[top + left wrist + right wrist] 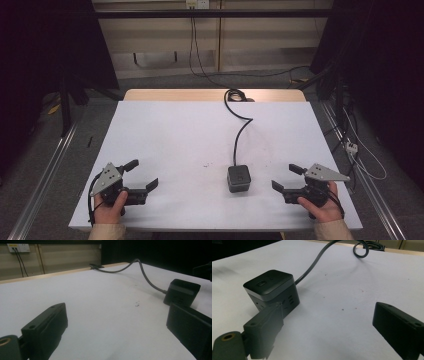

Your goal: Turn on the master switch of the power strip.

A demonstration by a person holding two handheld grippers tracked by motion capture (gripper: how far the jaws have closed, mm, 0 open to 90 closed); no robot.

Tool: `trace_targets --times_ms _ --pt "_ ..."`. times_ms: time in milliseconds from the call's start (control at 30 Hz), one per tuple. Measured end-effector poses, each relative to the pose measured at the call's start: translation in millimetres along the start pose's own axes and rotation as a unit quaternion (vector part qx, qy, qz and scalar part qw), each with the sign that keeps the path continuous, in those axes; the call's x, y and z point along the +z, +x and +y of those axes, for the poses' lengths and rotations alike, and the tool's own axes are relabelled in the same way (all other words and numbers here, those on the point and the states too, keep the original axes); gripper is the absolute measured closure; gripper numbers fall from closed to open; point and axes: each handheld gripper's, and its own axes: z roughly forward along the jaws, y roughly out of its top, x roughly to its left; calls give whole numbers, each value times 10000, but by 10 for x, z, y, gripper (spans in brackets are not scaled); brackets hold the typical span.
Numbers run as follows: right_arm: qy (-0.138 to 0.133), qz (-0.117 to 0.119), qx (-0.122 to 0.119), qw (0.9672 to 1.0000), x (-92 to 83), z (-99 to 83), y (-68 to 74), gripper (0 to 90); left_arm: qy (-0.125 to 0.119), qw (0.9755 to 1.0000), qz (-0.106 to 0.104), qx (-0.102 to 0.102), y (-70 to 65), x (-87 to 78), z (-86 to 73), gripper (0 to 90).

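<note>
A black cube socket point(239, 178) sits low in the high view, a little right of centre, on the white bench point(175, 135). Its cord point(241, 131) runs from the cube's far face toward the top of the frame and ends in a coil at the bench's far edge.

The right gripper point(285, 179) rests at the lower right with its jaws spread wide and nothing between them, aimed toward the left of the frame, so the cube lies just ahead of its tips. In the right gripper view the cube socket point(272, 288) sits at the left, close behind the left jaw.

The left gripper point(142, 174) is at the lower left, jaws likewise wide and empty, pointing rightward, with a long stretch of bare bench before the cube. In the left gripper view the cube socket point(181, 292) sits at the right edge.

The right hand is clearly nearer, so a short move leftward should bring its jaws around the cube.
</note>
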Motion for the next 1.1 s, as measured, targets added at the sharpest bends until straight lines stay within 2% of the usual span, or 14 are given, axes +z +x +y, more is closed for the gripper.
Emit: trace_targets --times_ms 500,1100 --pt "-2 -75 -31 10000 -44 2 -29 94 1 10000 10 10 3 -1 1 32" --pt "34 -68 58 10000 -29 -16 -46 98 28 10000 -1 15 2 0 0 32"
